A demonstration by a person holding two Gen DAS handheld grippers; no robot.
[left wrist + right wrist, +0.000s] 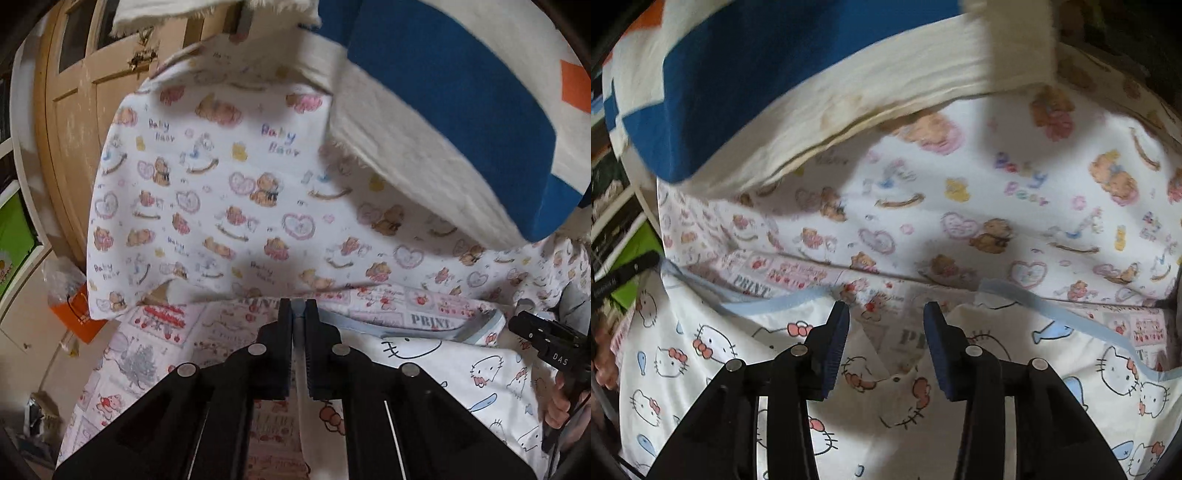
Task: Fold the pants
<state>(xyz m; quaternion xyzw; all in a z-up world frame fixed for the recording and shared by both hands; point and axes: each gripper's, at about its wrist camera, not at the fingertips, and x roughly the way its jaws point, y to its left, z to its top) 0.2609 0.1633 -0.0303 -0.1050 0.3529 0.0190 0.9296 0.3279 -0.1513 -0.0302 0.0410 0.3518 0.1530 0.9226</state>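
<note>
Now we pinch the cat-print pants [701,369] at their blue waistband [297,314] with the left gripper [297,354]; the right gripper [886,350] hovers parted beside it, needing its own hold.

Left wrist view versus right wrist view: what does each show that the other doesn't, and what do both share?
Only the left wrist view shows the wooden door, the orange bag, and the left gripper shut on the pants' blue trim. Only the right wrist view shows the right gripper open over the cat-print pants. Both show the bear-print sheet, the blue-and-cream blanket and the pants.
</note>
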